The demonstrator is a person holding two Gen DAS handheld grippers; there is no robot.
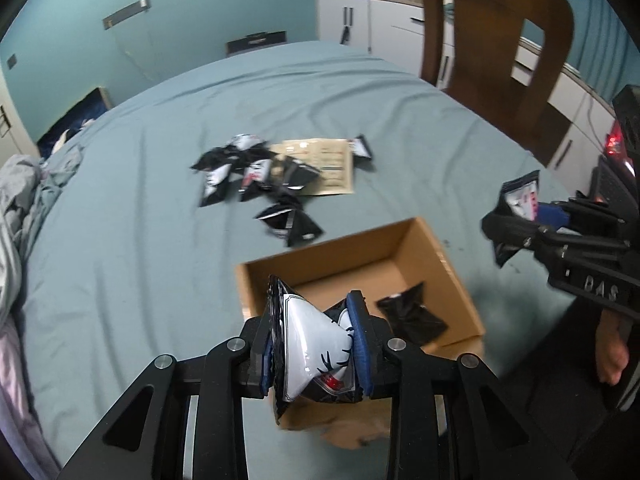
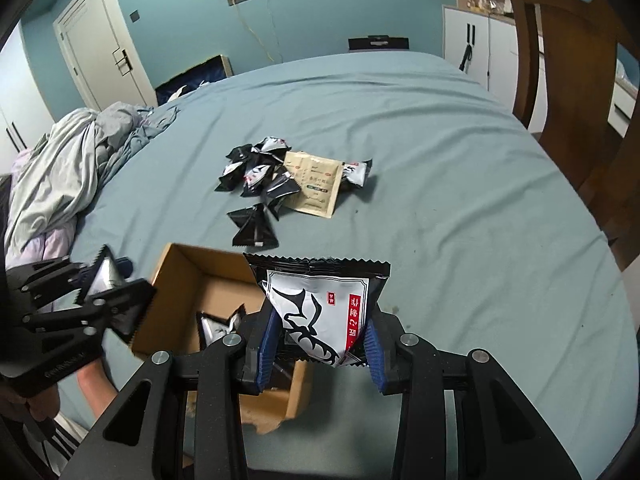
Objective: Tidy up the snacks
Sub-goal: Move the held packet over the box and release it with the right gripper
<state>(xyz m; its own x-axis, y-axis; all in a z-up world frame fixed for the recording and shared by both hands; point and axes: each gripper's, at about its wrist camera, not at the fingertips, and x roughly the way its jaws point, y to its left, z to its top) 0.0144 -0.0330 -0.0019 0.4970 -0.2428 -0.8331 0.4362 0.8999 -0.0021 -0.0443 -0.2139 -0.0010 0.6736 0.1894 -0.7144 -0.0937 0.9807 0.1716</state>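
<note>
An open cardboard box [image 1: 440, 256] [image 2: 176, 276] sits on the blue bedsheet with one black snack packet [image 1: 412, 314] [image 2: 218, 326] inside. My left gripper [image 1: 316, 344] [image 2: 108, 280] is shut on a black-and-white snack packet [image 1: 316, 340] above the box's near edge. My right gripper [image 2: 320, 340] [image 1: 520, 216] is shut on a black-and-white snack packet [image 2: 320, 308] [image 1: 518, 200], held by the box's right side. A pile of several black snack packets [image 1: 248, 172] [image 2: 256, 176] and a tan sachet [image 1: 332, 164] [image 2: 316, 184] lies beyond the box.
A crumpled grey blanket [image 2: 68, 156] [image 1: 20, 200] lies at the bed's left. A wooden chair [image 1: 492, 40] [image 2: 568, 80] stands at the right edge. White cabinets [image 1: 368, 20] stand behind.
</note>
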